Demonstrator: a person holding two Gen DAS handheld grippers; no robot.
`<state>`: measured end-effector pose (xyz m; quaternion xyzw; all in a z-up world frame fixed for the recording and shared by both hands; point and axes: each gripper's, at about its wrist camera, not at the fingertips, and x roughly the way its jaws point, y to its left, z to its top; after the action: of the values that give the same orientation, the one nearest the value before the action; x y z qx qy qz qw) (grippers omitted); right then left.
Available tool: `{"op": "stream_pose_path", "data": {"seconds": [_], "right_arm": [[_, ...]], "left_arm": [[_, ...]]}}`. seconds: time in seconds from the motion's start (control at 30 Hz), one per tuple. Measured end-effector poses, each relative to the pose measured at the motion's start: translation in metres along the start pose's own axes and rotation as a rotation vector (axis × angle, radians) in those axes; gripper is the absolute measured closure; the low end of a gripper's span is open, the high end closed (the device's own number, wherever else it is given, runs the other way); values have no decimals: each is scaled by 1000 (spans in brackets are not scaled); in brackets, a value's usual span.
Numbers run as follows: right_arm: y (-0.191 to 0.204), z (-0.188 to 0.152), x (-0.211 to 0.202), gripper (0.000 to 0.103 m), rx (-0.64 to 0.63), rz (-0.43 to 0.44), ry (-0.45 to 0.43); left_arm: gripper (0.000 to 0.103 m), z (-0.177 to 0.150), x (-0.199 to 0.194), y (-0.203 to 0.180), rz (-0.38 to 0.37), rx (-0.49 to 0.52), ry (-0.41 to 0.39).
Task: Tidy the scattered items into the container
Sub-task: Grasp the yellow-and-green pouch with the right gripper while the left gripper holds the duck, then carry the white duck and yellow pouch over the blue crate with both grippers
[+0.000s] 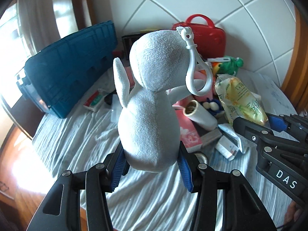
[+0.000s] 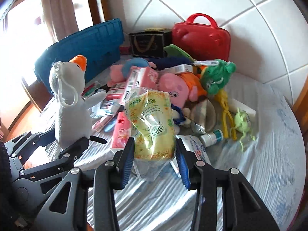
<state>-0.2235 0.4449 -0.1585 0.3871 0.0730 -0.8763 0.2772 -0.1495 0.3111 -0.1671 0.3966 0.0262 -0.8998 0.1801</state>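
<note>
The left gripper clamps a grey goose plush, the right gripper at its three o'clock clamping a yellow-green tissue pack.

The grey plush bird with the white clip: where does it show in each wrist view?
Left wrist: grey plush bird fills the centre, back to camera, held in the left claw.
Right wrist: far left, orange beak showing.
Shared landmark: red case against the back wall.

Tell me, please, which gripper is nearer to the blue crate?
Left. The left gripper, clamped on the grey goose plush, is on the side of the blue crate; the right gripper, holding the yellow packet, is farther away.
</note>
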Motion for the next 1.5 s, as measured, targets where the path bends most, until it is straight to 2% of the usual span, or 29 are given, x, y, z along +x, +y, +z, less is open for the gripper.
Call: {"op": "stream_pose_path", "data": {"seconds": [0.17, 0.37, 0.63, 0.83, 1.0, 1.23, 1.5], "right_arm": [[52, 17, 4, 62, -96, 63, -13], [117, 38, 7, 62, -153, 92, -43], [199, 59, 10, 62, -150, 73, -84], [246, 75, 8, 62, -109, 40, -138], [272, 87, 14, 62, -96, 16, -142], [284, 113, 24, 62, -107, -10, -155], [283, 166, 41, 62, -142, -3, -195]], "left_arm": [[53, 4, -15, 49, 50, -77, -33], [53, 6, -21, 120, 76, -122, -61], [53, 14, -30, 209, 68, -91, -130], [53, 20, -29, 256, 53, -50, -154], [53, 28, -27, 277, 29, -51, -163], [53, 57, -19, 293, 28, -62, -200], [53, 119, -5, 308, 55, -93, -260]]}}
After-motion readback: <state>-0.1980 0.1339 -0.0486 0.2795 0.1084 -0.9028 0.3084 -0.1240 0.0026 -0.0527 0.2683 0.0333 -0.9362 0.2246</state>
